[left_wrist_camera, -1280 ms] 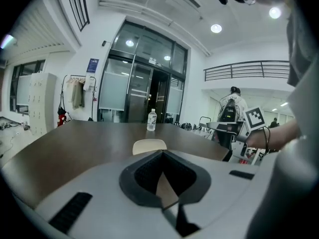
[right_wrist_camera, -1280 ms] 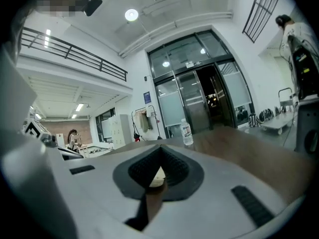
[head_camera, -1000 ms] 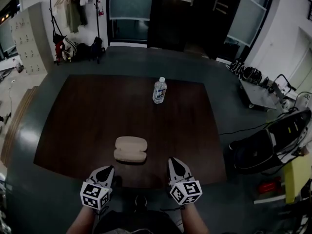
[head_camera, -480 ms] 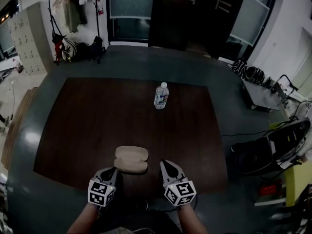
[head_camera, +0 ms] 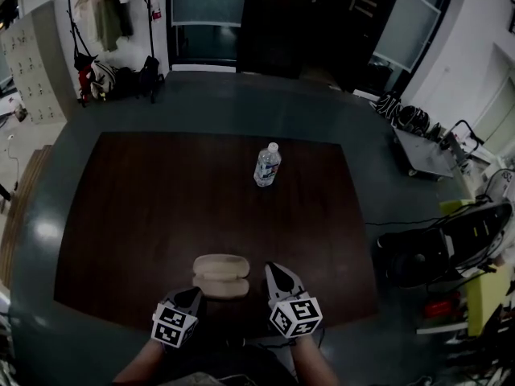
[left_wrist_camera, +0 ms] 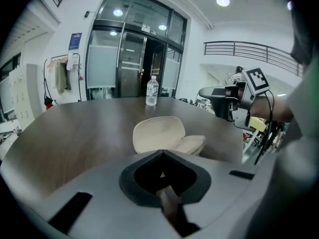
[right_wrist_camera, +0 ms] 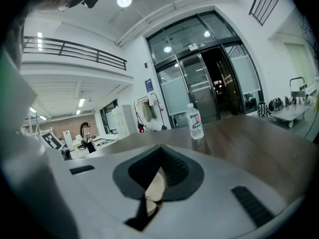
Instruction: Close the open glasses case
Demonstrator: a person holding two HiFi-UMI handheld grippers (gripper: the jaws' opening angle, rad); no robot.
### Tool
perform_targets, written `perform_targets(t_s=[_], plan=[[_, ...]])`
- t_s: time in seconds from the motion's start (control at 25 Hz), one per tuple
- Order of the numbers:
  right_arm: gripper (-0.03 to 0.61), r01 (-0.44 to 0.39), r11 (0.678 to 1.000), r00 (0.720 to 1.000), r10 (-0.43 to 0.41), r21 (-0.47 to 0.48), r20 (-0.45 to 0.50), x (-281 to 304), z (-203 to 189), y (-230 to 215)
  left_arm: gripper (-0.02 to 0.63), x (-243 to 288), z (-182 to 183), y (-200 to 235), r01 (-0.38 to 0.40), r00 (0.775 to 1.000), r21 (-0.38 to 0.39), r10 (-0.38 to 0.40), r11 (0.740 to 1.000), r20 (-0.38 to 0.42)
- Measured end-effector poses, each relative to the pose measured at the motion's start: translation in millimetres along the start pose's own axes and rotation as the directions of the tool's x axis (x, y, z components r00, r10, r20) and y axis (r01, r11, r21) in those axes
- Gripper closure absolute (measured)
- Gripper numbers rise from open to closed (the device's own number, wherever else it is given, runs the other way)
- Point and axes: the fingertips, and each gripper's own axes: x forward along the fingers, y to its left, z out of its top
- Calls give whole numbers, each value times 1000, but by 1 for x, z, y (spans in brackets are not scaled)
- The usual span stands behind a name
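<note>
A beige glasses case (head_camera: pixel 220 275) lies open near the front edge of the dark wooden table (head_camera: pixel 161 199). In the left gripper view its lid (left_wrist_camera: pixel 158 133) stands raised over the base (left_wrist_camera: pixel 193 144). My left gripper (head_camera: pixel 193 294) sits just in front of the case's left end, jaws shut and empty (left_wrist_camera: pixel 162 152). My right gripper (head_camera: pixel 273 270) is close beside the case's right end, also shut with nothing held (right_wrist_camera: pixel 160 147). A sliver of the case (right_wrist_camera: pixel 154 187) shows in the hollow behind the right jaws.
A clear water bottle (head_camera: pixel 266 166) stands upright at the far middle of the table (left_wrist_camera: pixel 152 91) (right_wrist_camera: pixel 194 122). A dark chair (head_camera: pixel 434 252) is off the table's right side, and a coat rack (head_camera: pixel 105 18) stands at the back left.
Both grippers have moved forward and closer to the case; the right one now sits next to its right end. The case has not moved on the table.
</note>
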Motion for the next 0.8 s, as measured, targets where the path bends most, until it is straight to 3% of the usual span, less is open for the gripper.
perform_targets(t_s=[0.4,0.8], plan=[[591,-22,1000,998,21,-14,-63,19,-20,9,604,11,-34,-5,59,996,-13,-60,998,-68],[591,-144,988,967,129,-51,-219,42,-52,32,604,12,-32,-9,47,998,-39,-48,998,-35]])
